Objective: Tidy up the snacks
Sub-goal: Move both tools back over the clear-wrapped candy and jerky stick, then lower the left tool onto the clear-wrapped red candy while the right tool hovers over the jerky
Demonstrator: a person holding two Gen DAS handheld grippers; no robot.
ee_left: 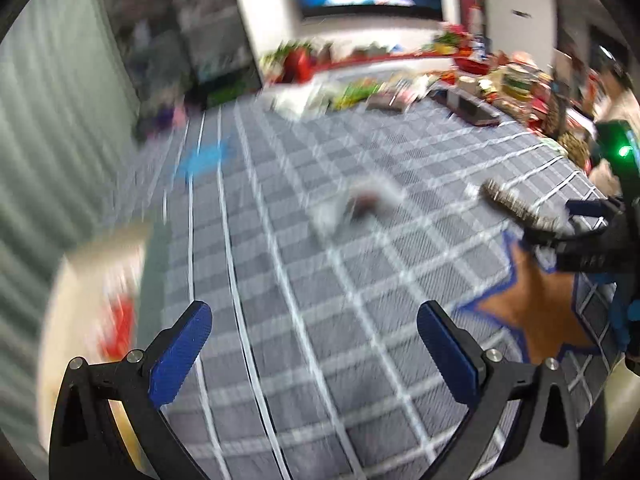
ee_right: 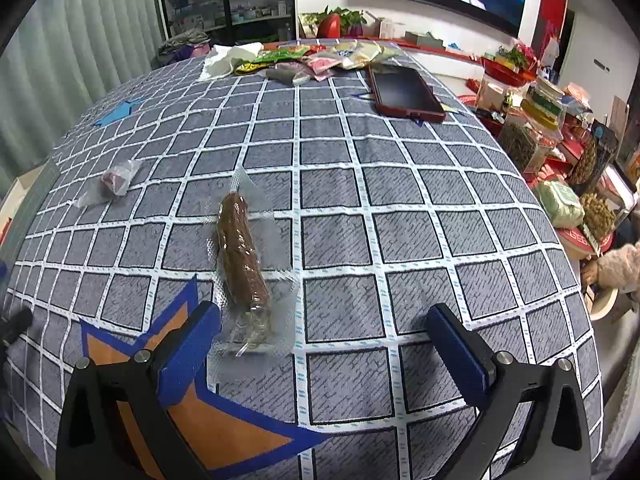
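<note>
A brown sausage snack in a clear wrapper (ee_right: 242, 256) lies on the grey checked tablecloth (ee_right: 400, 216), just ahead of my right gripper (ee_right: 324, 344), which is open and empty; the wrapper's near end touches the left finger. A small clear-wrapped snack (ee_right: 114, 182) lies further left; it shows blurred in the left wrist view (ee_left: 360, 202). My left gripper (ee_left: 314, 344) is open and empty above the cloth. The right gripper (ee_left: 580, 236) shows at the right edge of the left wrist view with the sausage snack (ee_left: 516, 204) beside it. An orange star with blue border (ee_right: 192, 420) marks the cloth.
A pile of snack packets (ee_right: 320, 60) and white tissue (ee_right: 228, 60) lie at the far edge. A phone in a red case (ee_right: 404, 94) lies near them. A blue star (ee_right: 118, 112) marks the far left. Jars and boxes (ee_right: 560, 140) crowd the right side.
</note>
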